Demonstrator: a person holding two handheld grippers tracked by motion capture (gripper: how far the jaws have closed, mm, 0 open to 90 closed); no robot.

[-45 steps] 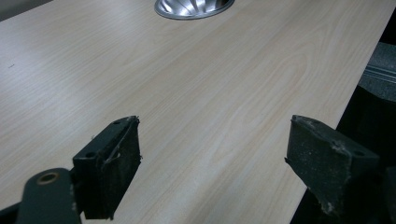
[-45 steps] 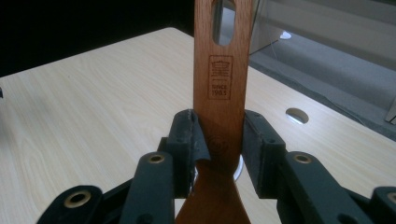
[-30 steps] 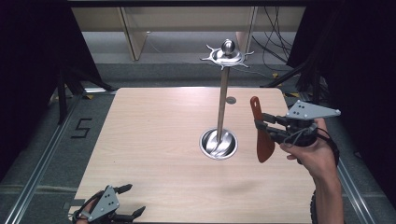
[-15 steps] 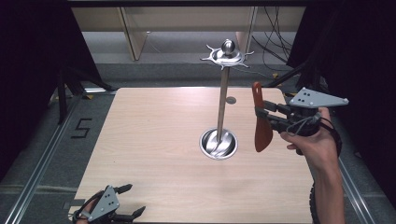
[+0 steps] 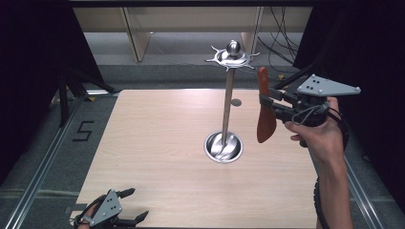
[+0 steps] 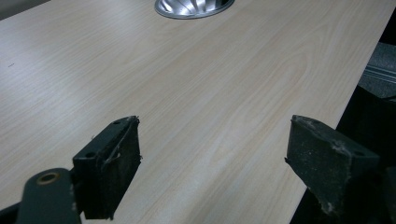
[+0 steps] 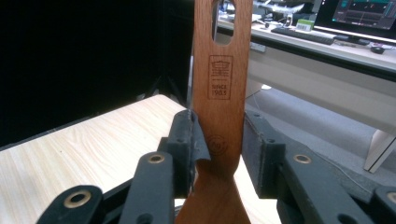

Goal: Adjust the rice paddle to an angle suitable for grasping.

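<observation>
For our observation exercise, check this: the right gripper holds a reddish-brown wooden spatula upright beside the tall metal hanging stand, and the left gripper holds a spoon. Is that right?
Not quite. The left gripper holds nothing: the left gripper view shows its jaws open over the bare wooden table. The right gripper does hold the reddish-brown wooden spatula upright beside the tall metal hanging stand.

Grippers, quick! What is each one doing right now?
Left gripper: open, holding nothing, low over the table.
Right gripper: closed on the wooden spatula, held upright beside the metal stand.

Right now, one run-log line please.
right gripper: shut on wooden spatula, upright beside hanging stand | left gripper: open, idle
</observation>
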